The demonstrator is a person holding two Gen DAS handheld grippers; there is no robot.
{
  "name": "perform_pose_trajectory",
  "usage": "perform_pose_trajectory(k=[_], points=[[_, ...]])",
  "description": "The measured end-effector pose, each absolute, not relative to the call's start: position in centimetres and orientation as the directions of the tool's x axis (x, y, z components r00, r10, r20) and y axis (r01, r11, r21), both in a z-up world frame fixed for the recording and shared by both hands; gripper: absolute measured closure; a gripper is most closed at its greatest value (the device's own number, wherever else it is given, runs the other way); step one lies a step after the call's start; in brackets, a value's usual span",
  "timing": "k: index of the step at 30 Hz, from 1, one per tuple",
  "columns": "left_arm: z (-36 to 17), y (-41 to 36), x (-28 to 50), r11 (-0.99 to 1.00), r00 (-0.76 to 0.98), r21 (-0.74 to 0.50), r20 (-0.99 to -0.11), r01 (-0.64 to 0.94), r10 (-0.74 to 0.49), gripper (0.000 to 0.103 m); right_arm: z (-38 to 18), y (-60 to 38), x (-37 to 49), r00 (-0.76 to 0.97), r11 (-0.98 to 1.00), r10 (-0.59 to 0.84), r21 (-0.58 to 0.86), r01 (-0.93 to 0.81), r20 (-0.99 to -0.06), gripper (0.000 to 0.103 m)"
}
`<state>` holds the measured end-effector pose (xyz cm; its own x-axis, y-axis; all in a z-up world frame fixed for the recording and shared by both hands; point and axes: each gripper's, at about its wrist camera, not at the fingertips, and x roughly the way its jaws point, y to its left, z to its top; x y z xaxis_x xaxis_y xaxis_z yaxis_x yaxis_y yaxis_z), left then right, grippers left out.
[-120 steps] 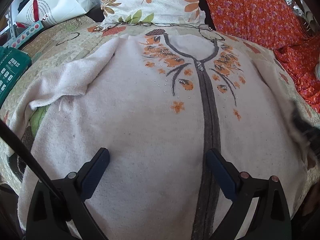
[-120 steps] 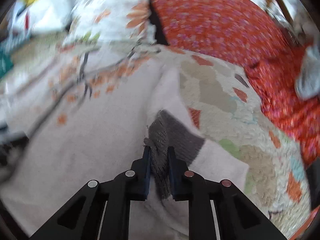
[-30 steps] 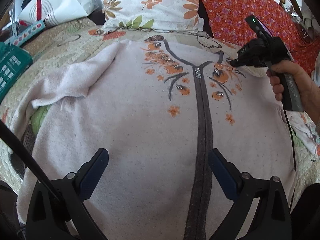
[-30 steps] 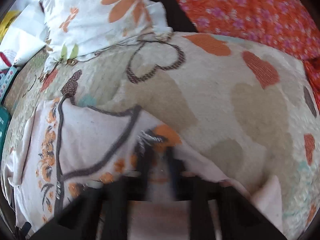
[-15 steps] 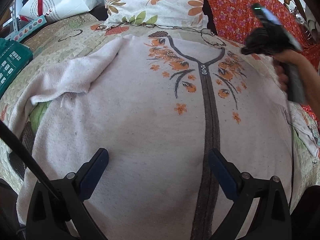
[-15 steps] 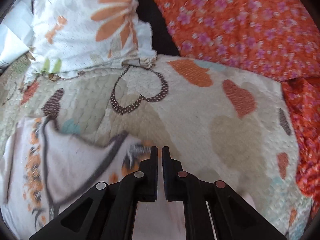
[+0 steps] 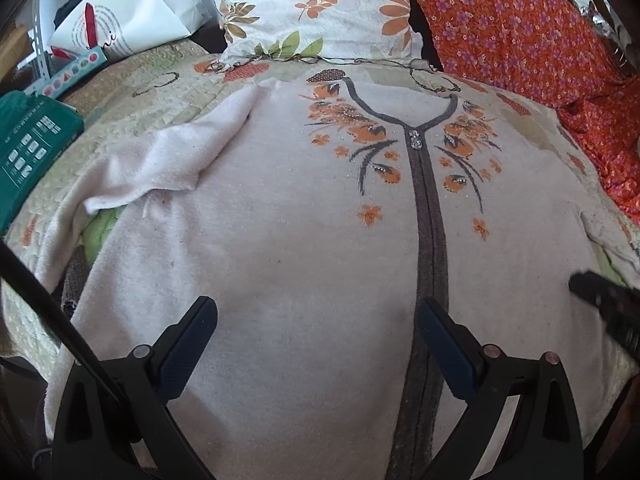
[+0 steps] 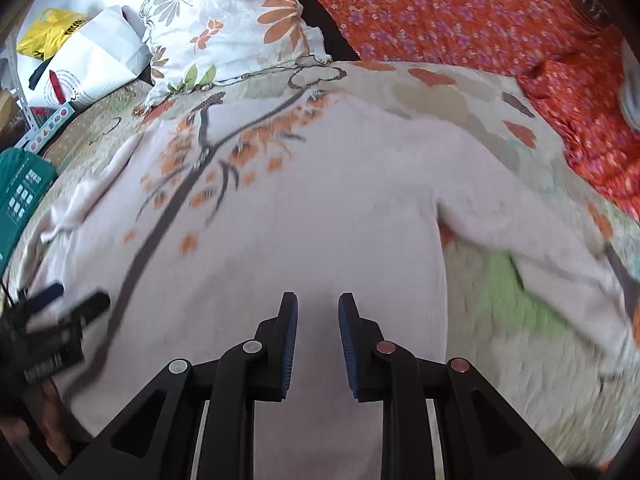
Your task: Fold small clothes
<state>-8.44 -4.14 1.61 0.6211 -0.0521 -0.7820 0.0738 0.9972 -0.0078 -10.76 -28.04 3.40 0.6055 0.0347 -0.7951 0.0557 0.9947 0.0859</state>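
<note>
A cream cardigan (image 7: 288,216) with a grey front placket and orange flower embroidery lies spread flat on a quilted bed cover; it also shows in the right wrist view (image 8: 320,224). Its left sleeve (image 7: 160,168) lies crumpled at the left; its right sleeve (image 8: 532,240) stretches out to the right. My left gripper (image 7: 316,320) is open and empty, low over the cardigan's lower front. My right gripper (image 8: 318,312) is open with a narrow gap and empty, above the lower right part of the cardigan; it shows blurred at the right edge of the left wrist view (image 7: 604,300).
A floral white pillow (image 7: 320,8) and an orange flowered cushion (image 7: 512,24) lie behind the cardigan. A green box (image 7: 28,148), a white paper bag (image 7: 124,16) and a yellow bag (image 8: 52,32) sit at the left. The quilt (image 8: 500,288) shows beside the right sleeve.
My right gripper has pulled back from the cardigan's right shoulder to its lower right side and opened a little. The cardigan now lies flat. My left gripper has stayed open in place.
</note>
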Motion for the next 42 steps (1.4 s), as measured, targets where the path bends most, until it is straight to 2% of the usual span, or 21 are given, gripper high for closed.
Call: perform_pose_trajectory(k=[4, 11, 19, 26, 42], points=[[1.2, -4.5, -8.6, 0.997, 0.608, 0.019, -0.793, 0.079, -0.033, 0.004, 2.8, -27.4, -11.6, 0.605, 0.998, 0.025, 0.059, 0.036, -0.796, 0.067], [0.6, -4.5, -8.4, 0.997, 0.592, 0.016, -0.805, 0.076, -0.032, 0.003, 2.4, -27.0, -11.9, 0.614, 0.998, 0.017, 0.049, 0.035, -0.789, 0.061], [0.4, -4.4, -8.2, 0.997, 0.583, 0.003, -0.812, 0.073, -0.040, 0.001, 1.9, -26.1, -11.8, 0.644, 0.999, -0.028, 0.005, 0.049, -0.764, 0.046], [0.3, -4.3, -8.0, 0.997, 0.580, 0.000, -0.814, 0.071, -0.042, 0.000, 1.5, -25.8, -12.1, 0.679, 0.997, -0.066, -0.023, 0.072, -0.731, 0.039], [0.1, -4.2, -7.9, 0.998, 0.590, 0.005, -0.807, 0.063, -0.033, 0.000, 1.3, -26.1, -12.0, 0.685, 0.994, -0.091, -0.029, 0.101, -0.723, 0.027]])
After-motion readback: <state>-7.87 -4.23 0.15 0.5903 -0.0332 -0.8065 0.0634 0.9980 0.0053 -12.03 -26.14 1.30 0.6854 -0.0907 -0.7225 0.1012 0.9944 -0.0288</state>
